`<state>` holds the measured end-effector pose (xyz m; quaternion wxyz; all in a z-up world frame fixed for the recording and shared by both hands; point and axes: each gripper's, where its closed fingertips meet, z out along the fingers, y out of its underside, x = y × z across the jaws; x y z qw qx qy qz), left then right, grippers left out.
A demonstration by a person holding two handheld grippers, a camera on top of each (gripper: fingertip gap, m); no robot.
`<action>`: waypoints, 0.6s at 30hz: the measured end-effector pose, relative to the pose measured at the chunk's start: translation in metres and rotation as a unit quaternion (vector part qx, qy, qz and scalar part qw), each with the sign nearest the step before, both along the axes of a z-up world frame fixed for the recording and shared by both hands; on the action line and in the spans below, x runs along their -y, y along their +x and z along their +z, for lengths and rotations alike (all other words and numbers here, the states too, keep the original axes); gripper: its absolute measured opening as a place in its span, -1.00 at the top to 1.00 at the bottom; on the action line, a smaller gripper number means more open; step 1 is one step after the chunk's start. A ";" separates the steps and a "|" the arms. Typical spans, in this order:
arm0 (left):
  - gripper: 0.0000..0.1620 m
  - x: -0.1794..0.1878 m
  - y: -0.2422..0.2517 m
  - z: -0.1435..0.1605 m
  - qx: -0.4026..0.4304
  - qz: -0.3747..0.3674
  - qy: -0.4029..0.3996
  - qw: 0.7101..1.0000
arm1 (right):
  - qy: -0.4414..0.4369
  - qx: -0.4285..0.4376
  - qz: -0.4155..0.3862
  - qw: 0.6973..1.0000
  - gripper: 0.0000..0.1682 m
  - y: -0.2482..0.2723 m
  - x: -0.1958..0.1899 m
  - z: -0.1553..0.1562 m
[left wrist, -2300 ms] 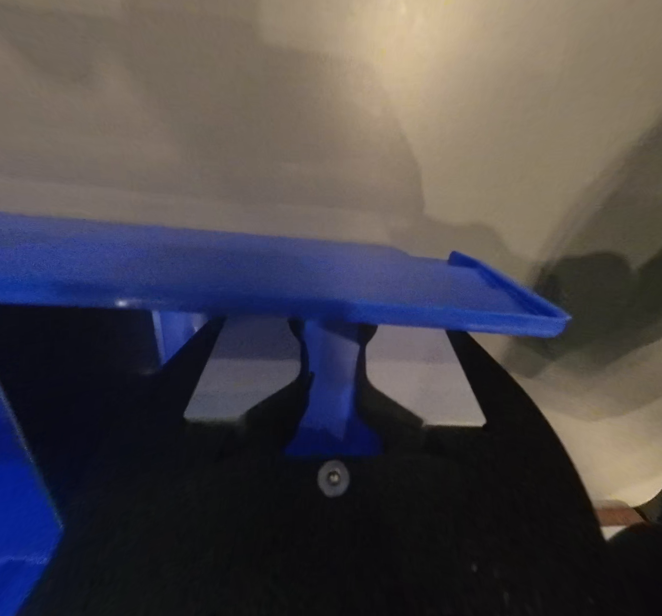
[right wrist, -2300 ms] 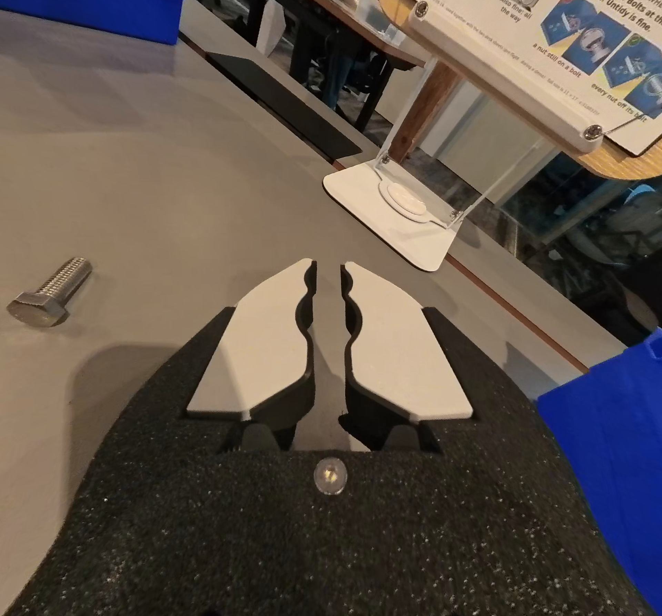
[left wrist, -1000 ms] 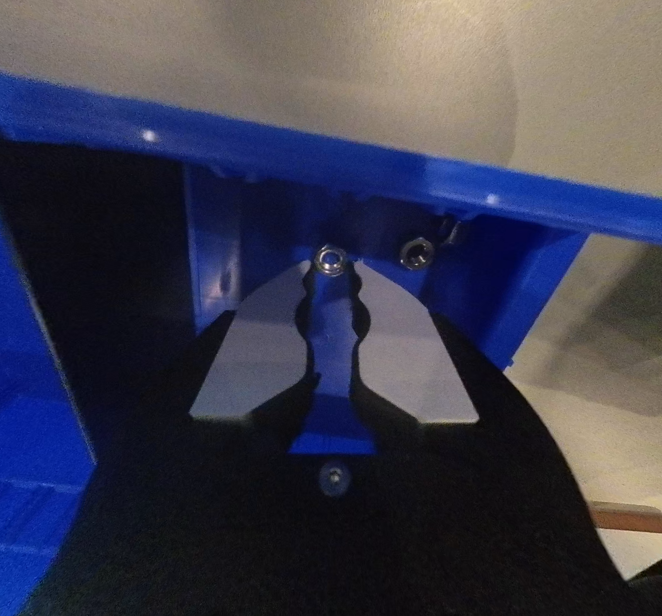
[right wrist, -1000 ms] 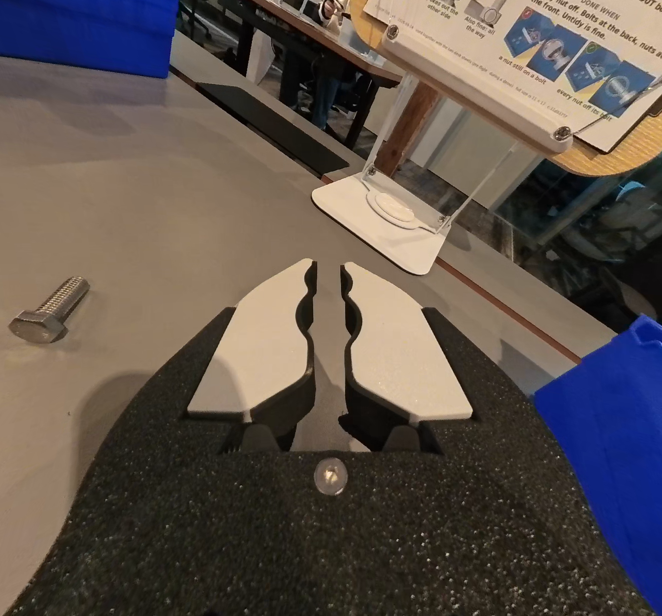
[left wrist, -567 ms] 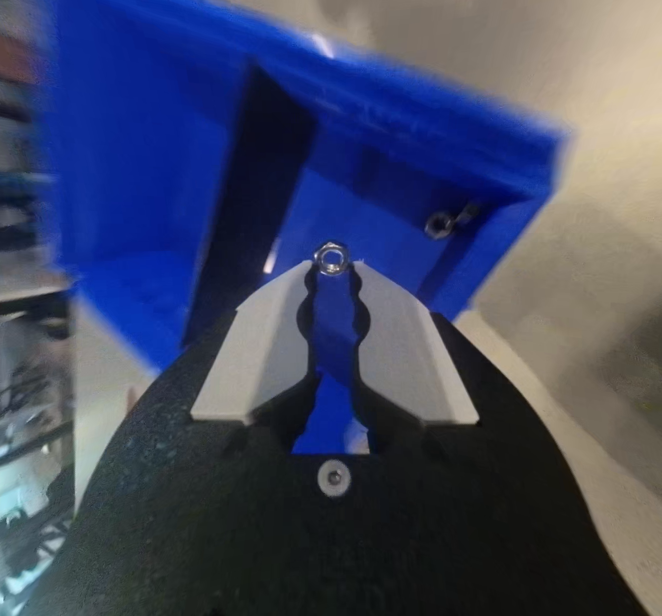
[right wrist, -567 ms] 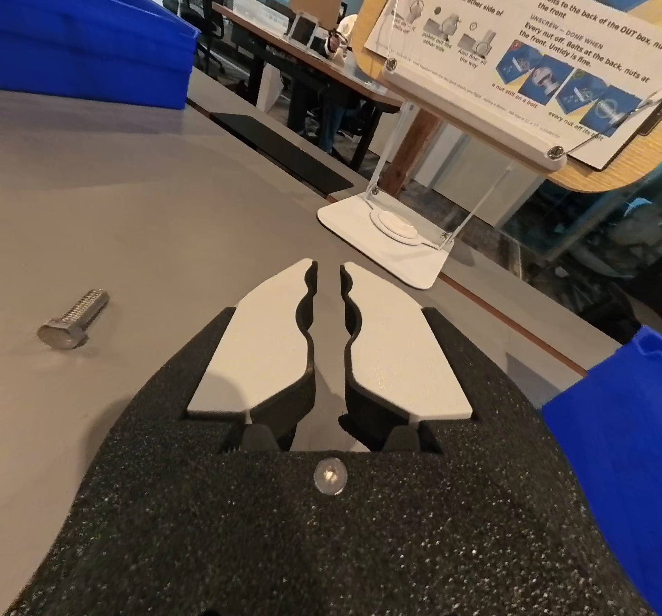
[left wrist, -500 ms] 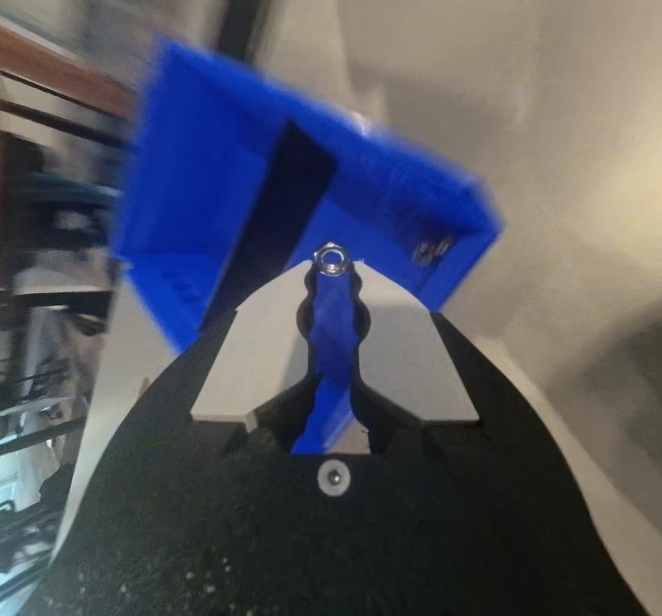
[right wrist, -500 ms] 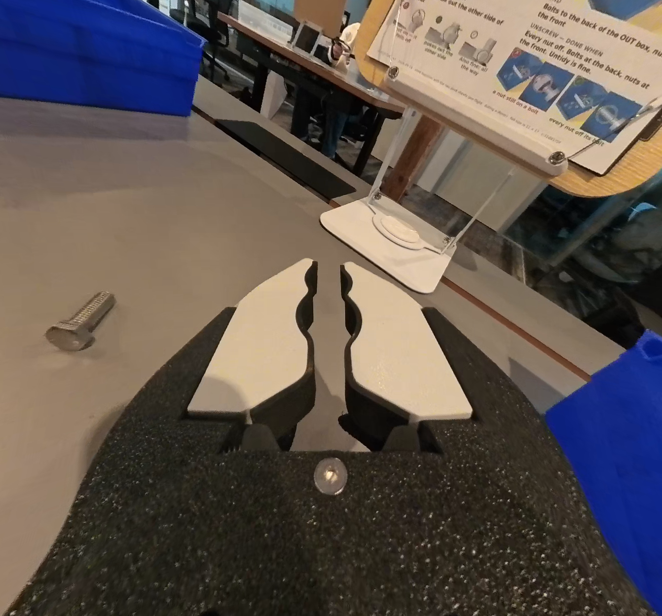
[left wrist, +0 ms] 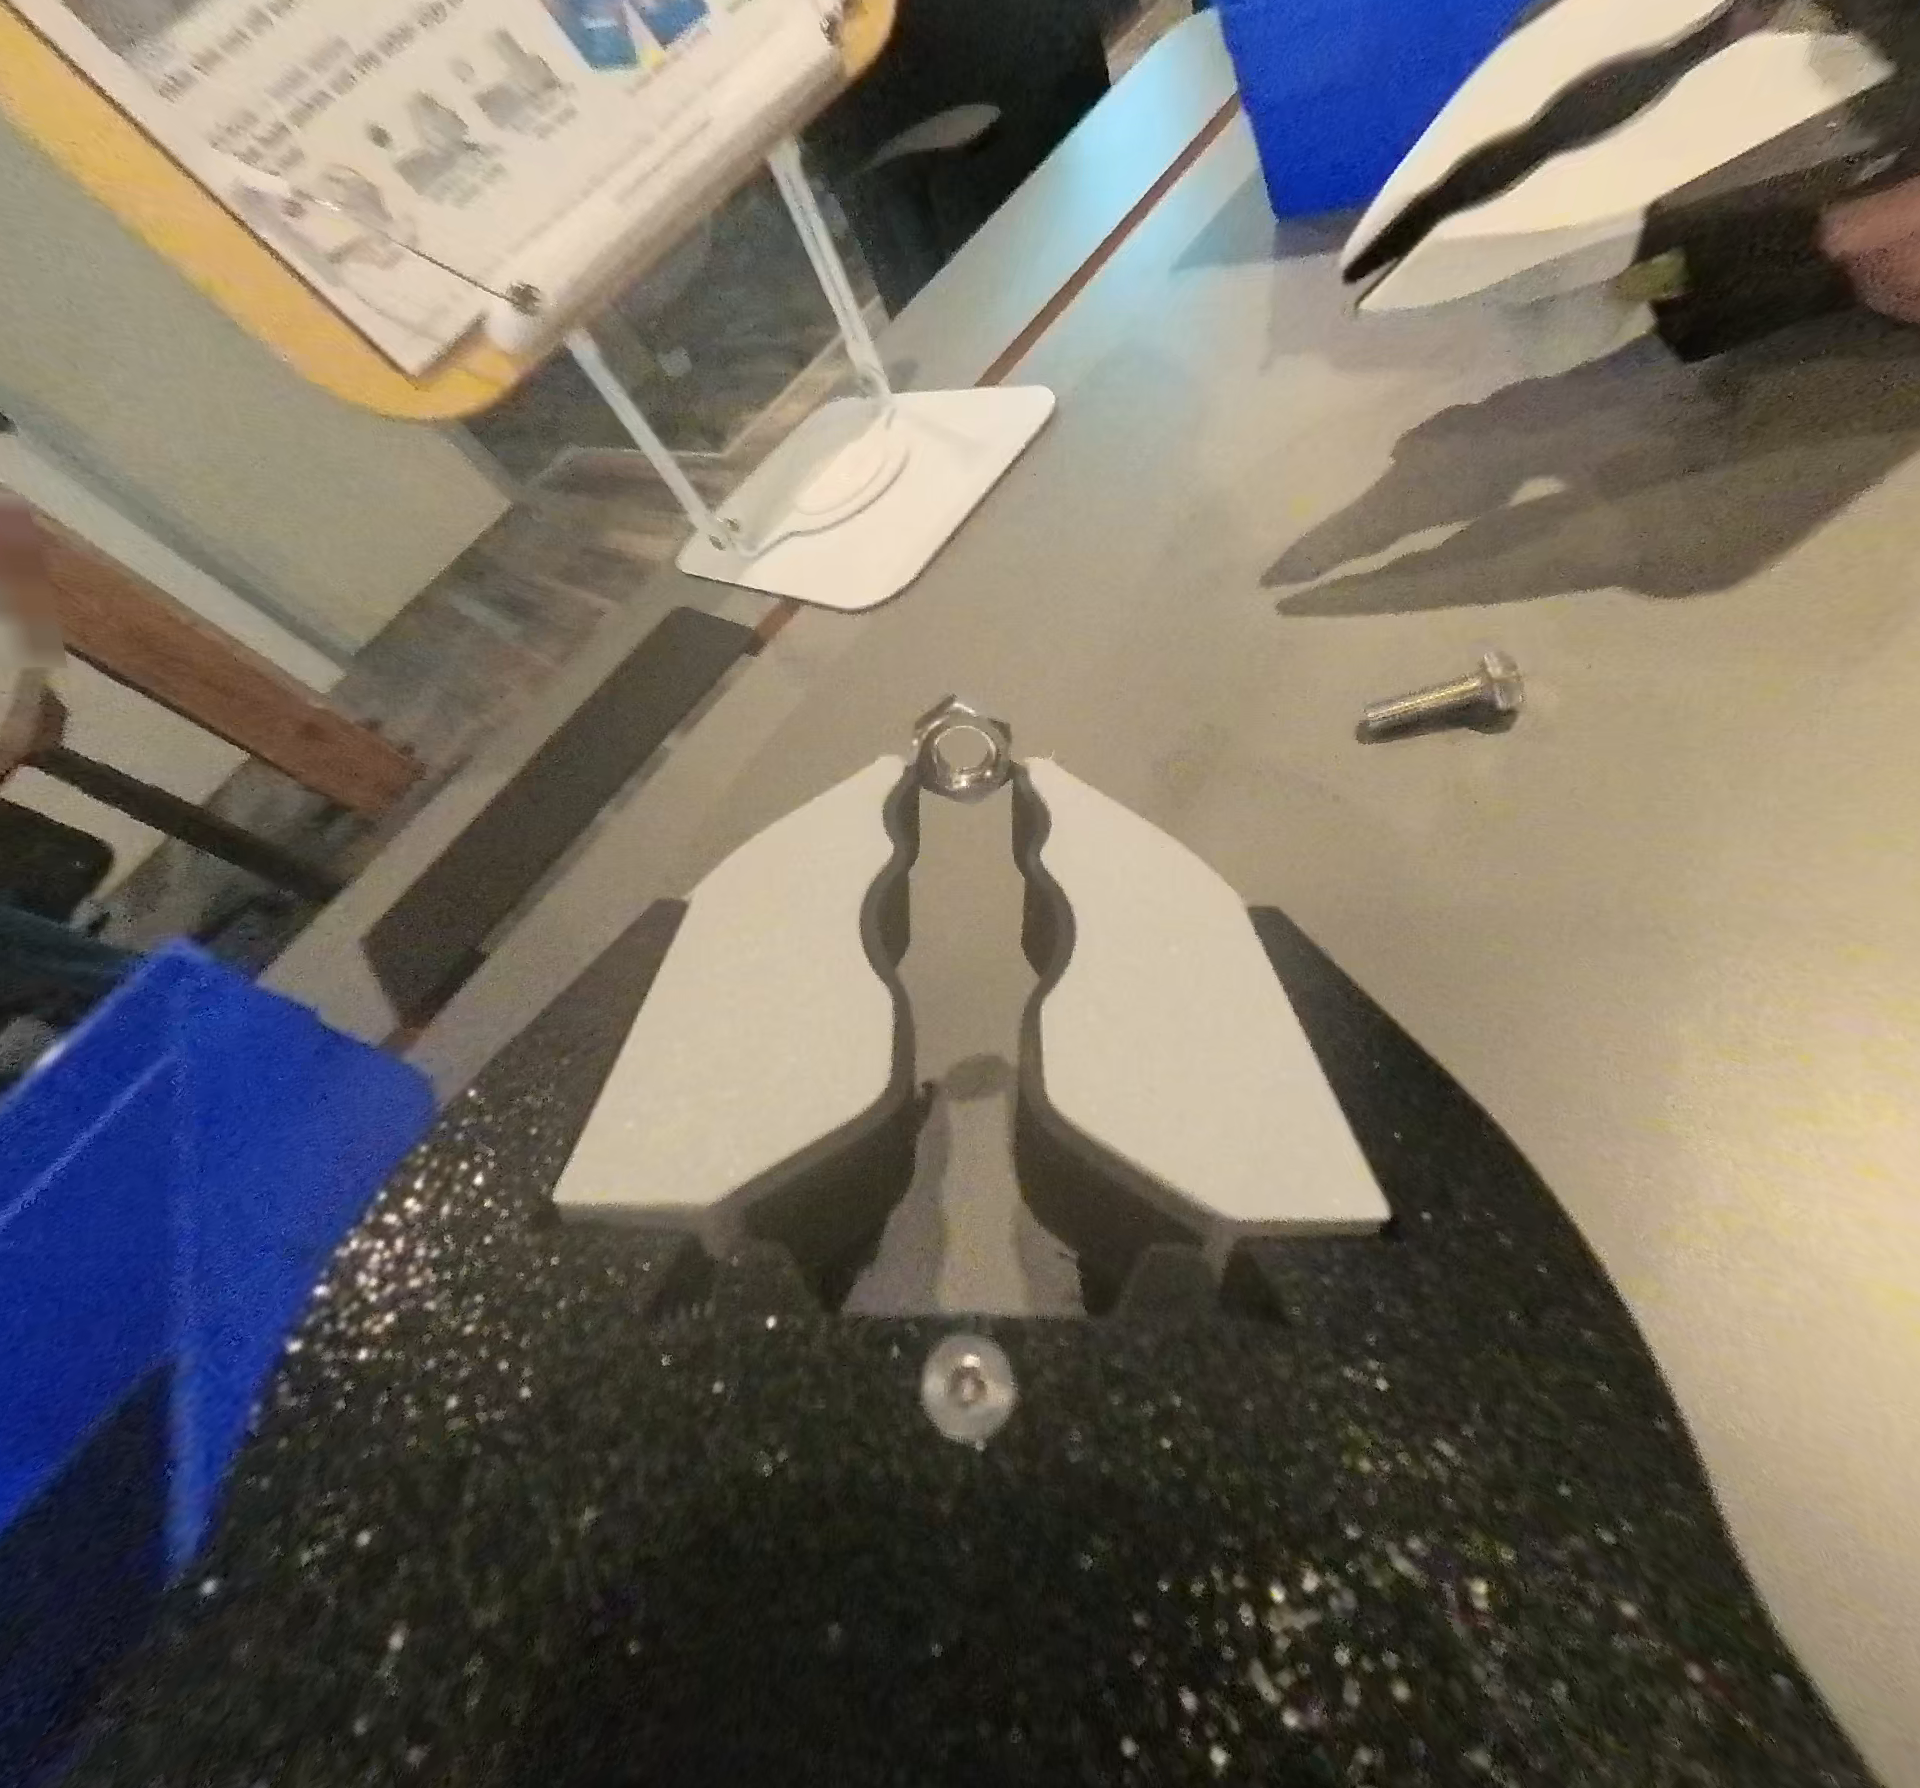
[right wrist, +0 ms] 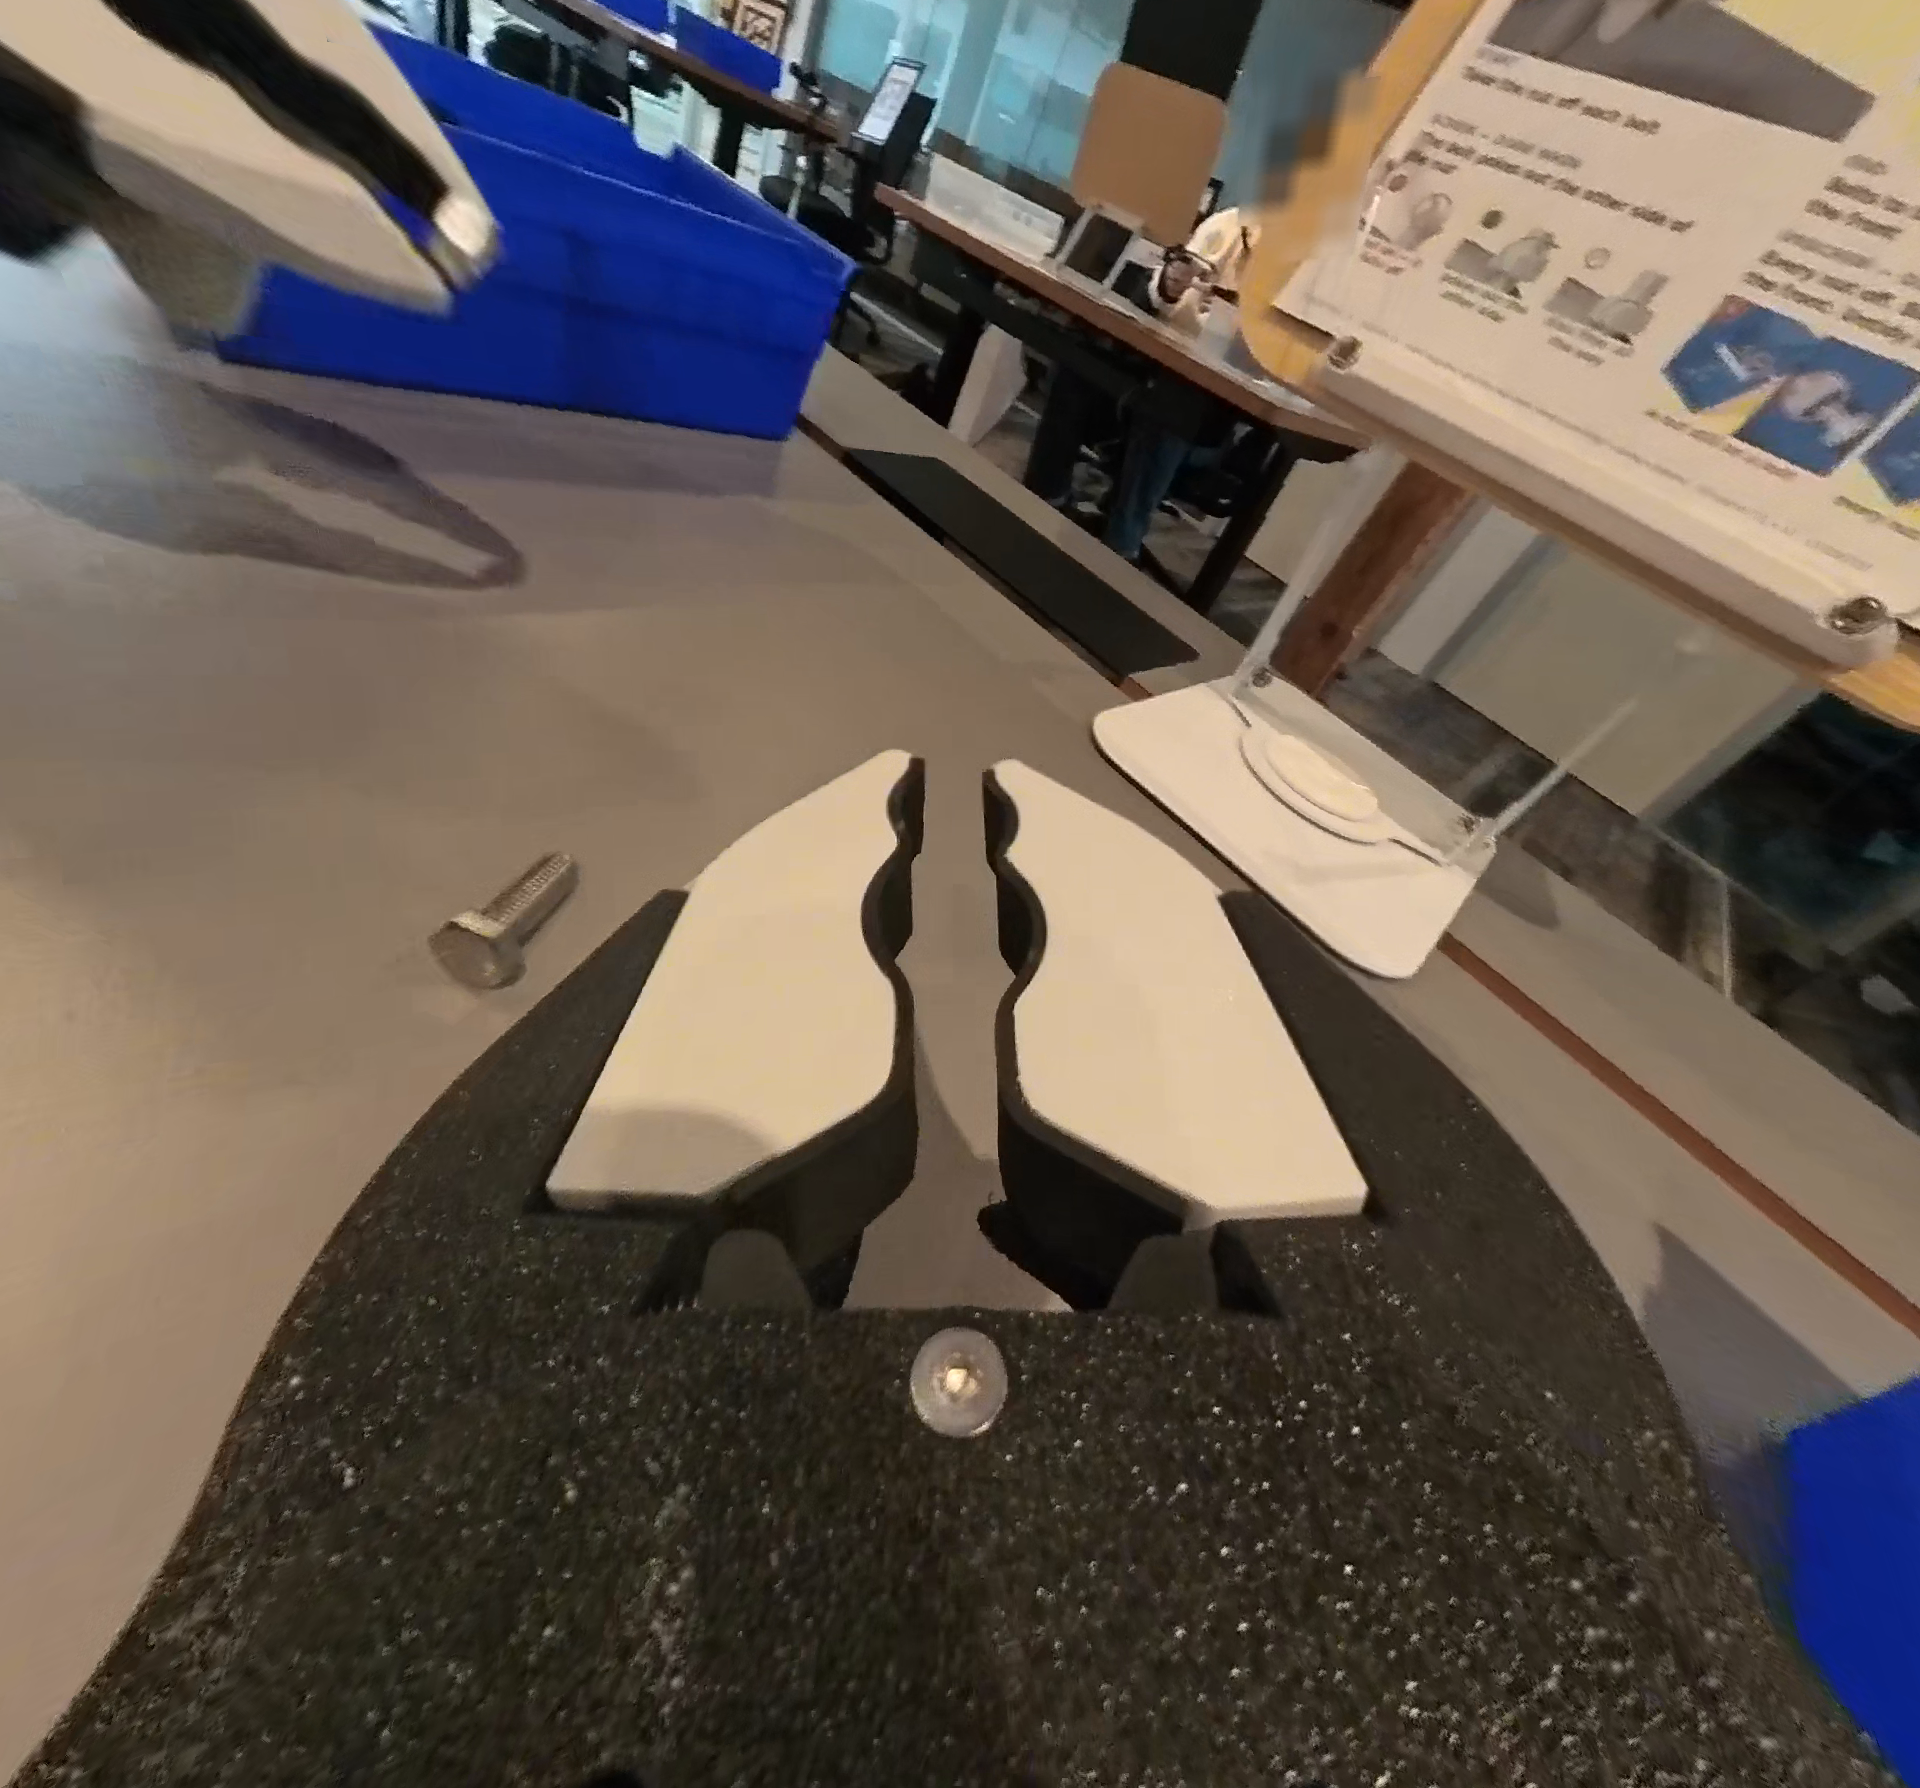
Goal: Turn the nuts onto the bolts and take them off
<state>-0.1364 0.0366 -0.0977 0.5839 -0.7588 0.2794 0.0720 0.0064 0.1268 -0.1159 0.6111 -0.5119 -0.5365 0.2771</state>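
My left gripper [left wrist: 963, 774] is shut on a small steel hex nut [left wrist: 958, 759], pinched at the very fingertips and held above the grey table. It also shows at the upper left of the right wrist view [right wrist: 457, 242], with the nut at its tip. A steel hex bolt [left wrist: 1444, 699] lies loose on the table to the right of and beyond the nut. In the right wrist view, the bolt [right wrist: 504, 917] lies just left of my right gripper [right wrist: 953, 774]. That gripper is empty, its jaws nearly together. It also shows at the upper right of the left wrist view [left wrist: 1361, 268].
A blue bin corner [left wrist: 156, 1167] sits close at the lower left, and another blue bin [left wrist: 1403, 24] stands at the far side. Stacked blue bins [right wrist: 582, 304] stand at the back. An instruction sign on a clear stand with a white base [right wrist: 1299, 834] stands by the table edge. The grippers' ends are close to 20 centimeters from one another. The steel hex bolt [left wrist: 1444, 699] lies around 10 centimeters away from my right fingertips.
My left gripper has lifted the nut out of the blue bin and swung out over the table toward the bolt. My right gripper has moved closer to the bolt and stayed nearly shut.
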 end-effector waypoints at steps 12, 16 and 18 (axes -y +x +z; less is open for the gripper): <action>0.79 0.002 0.059 -0.041 0.031 -0.073 -0.042 0.996 | -0.070 0.110 0.150 0.980 0.87 -0.021 0.060 -0.033; 0.79 0.003 0.071 -0.052 0.011 -0.090 -0.065 0.994 | -0.099 0.164 0.144 0.971 0.81 -0.023 0.066 -0.047; 0.79 0.003 0.071 -0.058 -0.001 -0.089 -0.076 0.993 | -0.109 0.172 0.134 0.970 0.81 -0.023 0.064 -0.049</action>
